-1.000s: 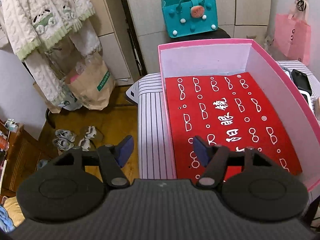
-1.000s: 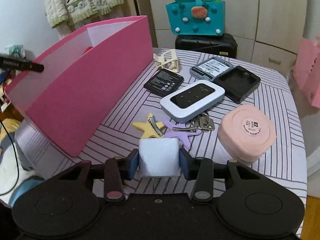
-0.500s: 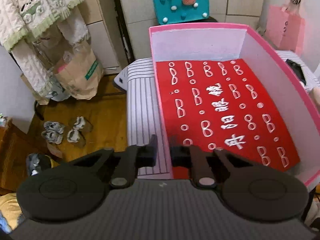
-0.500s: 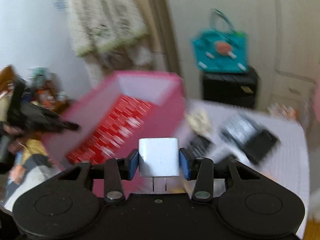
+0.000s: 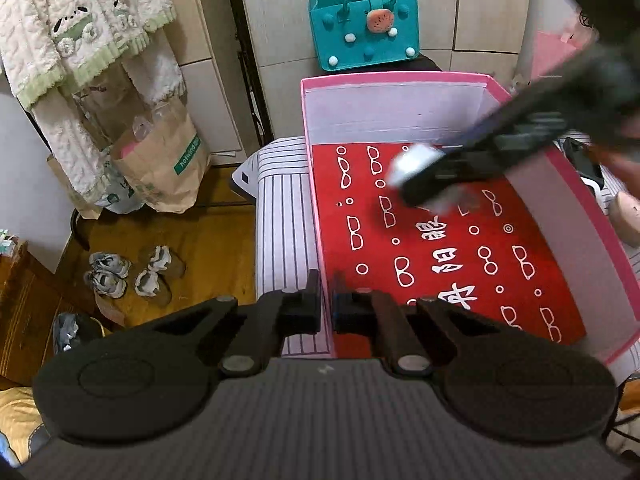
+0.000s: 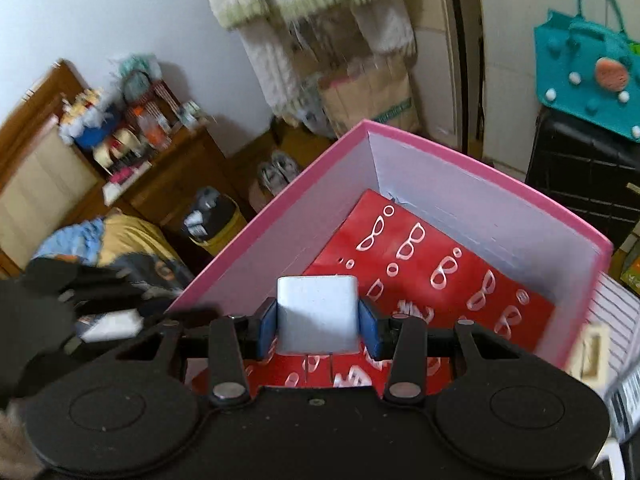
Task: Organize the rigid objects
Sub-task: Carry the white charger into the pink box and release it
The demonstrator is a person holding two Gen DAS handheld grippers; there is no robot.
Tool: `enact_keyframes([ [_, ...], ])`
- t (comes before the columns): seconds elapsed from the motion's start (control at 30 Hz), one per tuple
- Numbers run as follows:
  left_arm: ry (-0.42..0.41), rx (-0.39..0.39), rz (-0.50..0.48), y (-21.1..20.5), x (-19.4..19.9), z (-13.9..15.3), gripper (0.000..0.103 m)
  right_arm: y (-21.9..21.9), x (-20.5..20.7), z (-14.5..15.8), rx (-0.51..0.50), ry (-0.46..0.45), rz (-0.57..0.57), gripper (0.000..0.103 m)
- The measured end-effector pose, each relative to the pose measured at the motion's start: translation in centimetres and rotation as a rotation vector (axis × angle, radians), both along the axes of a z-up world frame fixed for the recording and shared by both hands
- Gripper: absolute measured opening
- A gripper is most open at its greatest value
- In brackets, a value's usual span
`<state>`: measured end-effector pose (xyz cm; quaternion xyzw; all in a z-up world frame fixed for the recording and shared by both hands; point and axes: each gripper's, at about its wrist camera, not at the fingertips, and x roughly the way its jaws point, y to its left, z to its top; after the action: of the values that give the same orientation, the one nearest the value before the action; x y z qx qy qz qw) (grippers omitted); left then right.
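Note:
A pink box (image 5: 592, 208) with a red printed cloth (image 5: 440, 248) on its floor stands on a striped table. My left gripper (image 5: 327, 308) is shut on the box's near-left wall, one finger on each side. My right gripper (image 6: 318, 320) is shut on a white charger block (image 6: 318, 312) and holds it above the box interior (image 6: 440, 276). In the left wrist view the right gripper (image 5: 416, 180) comes in blurred from the upper right, with the white charger block (image 5: 412, 164) over the cloth.
A teal felt bag (image 5: 364, 32) sits on a black case behind the box. A paper bag (image 5: 164, 160) and shoes (image 5: 132, 272) lie on the wooden floor to the left. A pink round case (image 5: 628, 216) lies right of the box. A wooden dresser (image 6: 120, 168) stands at left.
My left gripper closed onto the box's left wall. My right gripper lifted the charger from the table and swung it left over the box.

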<state>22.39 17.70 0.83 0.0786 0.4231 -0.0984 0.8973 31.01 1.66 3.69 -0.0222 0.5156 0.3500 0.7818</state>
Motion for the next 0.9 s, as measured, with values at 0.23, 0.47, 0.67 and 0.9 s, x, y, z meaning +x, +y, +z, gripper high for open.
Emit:
enact_keyframes([
  [0.23, 0.005, 0.035, -0.021, -0.3, 0.6, 0.0, 0.004, 3.3, 4.4, -3.7, -0.115, 0.067, -0.038, 0.048],
  [0.47, 0.003, 0.036, -0.022, -0.5, 0.4, 0.1, 0.004, 4.2, 5.2, -6.6, -0.163, 0.048, -0.038, 0.049],
  [0.67, -0.005, 0.030, -0.008, -0.5, 0.3, 0.1, 0.004, 3.5, 4.5, -5.4, -0.130, 0.011, -0.044, 0.060],
  [0.9, -0.010, 0.027, -0.011, -0.3, 0.2, 0.0, 0.004, -0.7, 1.7, 1.2, -0.026, -0.099, -0.052, 0.062],
])
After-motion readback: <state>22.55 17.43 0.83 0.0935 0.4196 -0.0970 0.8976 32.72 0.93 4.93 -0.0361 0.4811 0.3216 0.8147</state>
